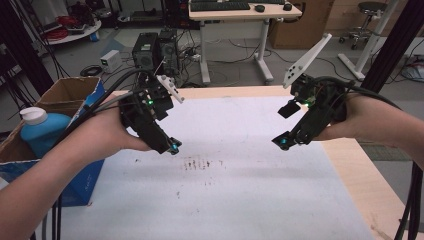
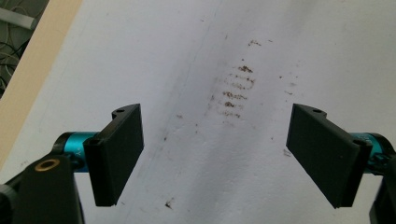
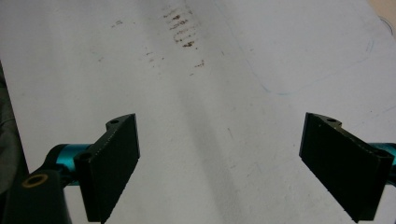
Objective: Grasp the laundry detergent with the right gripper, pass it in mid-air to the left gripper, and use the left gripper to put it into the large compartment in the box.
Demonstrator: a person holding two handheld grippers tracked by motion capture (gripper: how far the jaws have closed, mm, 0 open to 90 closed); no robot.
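Note:
My left gripper (image 1: 170, 144) is held over the left part of a white sheet (image 1: 240, 200) on the table, angled down toward the middle. In its own view my left gripper (image 2: 219, 154) stands open, its black pads (image 2: 116, 154) wide apart with only the sheet between them. My right gripper (image 1: 286, 125) hovers over the sheet's right side, pointing inward. It (image 3: 219, 163) is open too, nothing between its pads (image 3: 112, 163). A patch of brown smudges (image 1: 200, 164) marks the sheet between the two grippers; the same smudges (image 2: 236, 88) lie ahead of the left jaws.
A cardboard box (image 1: 70, 92) stands off the table's left edge with a blue bottle (image 1: 42, 131) in it. Bare wood (image 1: 370, 175) borders the sheet on the right. A black post (image 1: 395, 45) rises at the far right. Beyond the table are computer towers (image 1: 155, 50) and a desk (image 1: 245, 12).

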